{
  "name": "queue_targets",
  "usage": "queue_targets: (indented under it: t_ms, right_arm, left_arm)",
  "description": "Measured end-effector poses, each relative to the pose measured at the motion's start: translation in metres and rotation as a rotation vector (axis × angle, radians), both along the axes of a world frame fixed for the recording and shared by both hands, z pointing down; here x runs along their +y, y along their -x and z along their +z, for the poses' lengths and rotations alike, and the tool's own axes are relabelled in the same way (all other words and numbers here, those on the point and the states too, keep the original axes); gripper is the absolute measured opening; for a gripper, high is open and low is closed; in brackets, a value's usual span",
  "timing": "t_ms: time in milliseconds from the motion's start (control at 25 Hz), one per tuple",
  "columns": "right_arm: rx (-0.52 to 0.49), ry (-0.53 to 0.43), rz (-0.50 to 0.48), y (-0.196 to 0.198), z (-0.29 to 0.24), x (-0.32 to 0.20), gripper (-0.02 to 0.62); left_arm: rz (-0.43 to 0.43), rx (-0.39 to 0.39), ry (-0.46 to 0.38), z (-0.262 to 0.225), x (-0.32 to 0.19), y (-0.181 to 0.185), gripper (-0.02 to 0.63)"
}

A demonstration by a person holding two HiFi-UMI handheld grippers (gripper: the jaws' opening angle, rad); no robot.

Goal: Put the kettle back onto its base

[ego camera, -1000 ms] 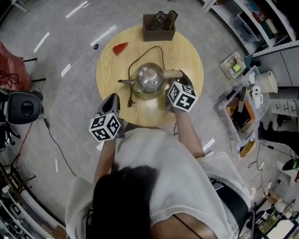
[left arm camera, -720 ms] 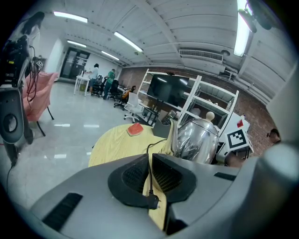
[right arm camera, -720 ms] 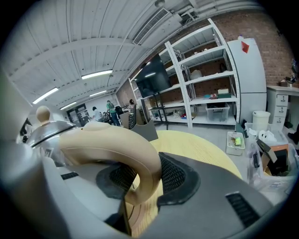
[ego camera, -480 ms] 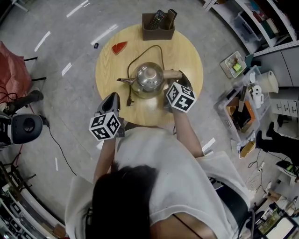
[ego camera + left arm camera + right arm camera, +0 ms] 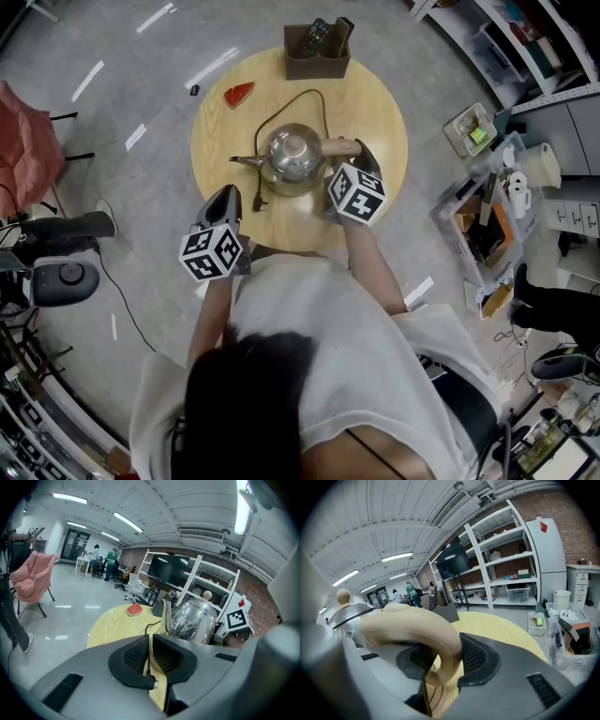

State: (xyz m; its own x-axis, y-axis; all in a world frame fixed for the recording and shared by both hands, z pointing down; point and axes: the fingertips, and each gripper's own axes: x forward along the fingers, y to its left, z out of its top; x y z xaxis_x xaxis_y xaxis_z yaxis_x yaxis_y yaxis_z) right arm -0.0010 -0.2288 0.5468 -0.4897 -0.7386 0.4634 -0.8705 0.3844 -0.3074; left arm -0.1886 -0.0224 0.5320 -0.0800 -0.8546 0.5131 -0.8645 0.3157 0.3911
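Find kettle (image 5: 293, 155) upright near middle of round counter (image 5: 375, 103), spout toward left of head view, beige handle (image 5: 343, 147) toward right. Read right gripper (image 5: 364, 157) as clamped on that handle: in right gripper view, pads pressed against both sides of handle's curved back. Cannot make out base as a separate thing; see only black cord (image 5: 281, 105) looping out from beside kettle and ending in plug (image 5: 260, 201) lying on near side of counter. Take base to be directly beneath kettle, hidden by its body. Cannot tell whether kettle bottom seated or held just clear. Note left gripper (image 5: 225, 199) at near edge of counter, apart from kettle, jaws closed together on nothing, cord visible past slit between. Judge task near its end: carry done or almost done; left to do, confirming seat on base, then letting go of handle and drawing back. Further out: brown box (image 5: 319, 56) with remotes at far edge, red wedge (image 5: 241, 95) at far left.
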Motion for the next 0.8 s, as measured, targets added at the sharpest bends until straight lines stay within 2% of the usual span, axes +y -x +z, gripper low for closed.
queue_targets:
  t_ms: [560, 800]
  right_arm:
    - [0.0, 0.003, -0.005, -0.0032, 0.0048, 0.0019, 0.149]
    - [0.014, -0.023, -0.035, 0.0014, 0.0035, 0.0014, 0.149]
  left_arm:
    - [-0.003, -0.005, 0.003, 0.0001, 0.0014, -0.0068, 0.044]
    - [0.011, -0.002, -0.001, 0.0014, -0.0018, -0.0106, 0.044]
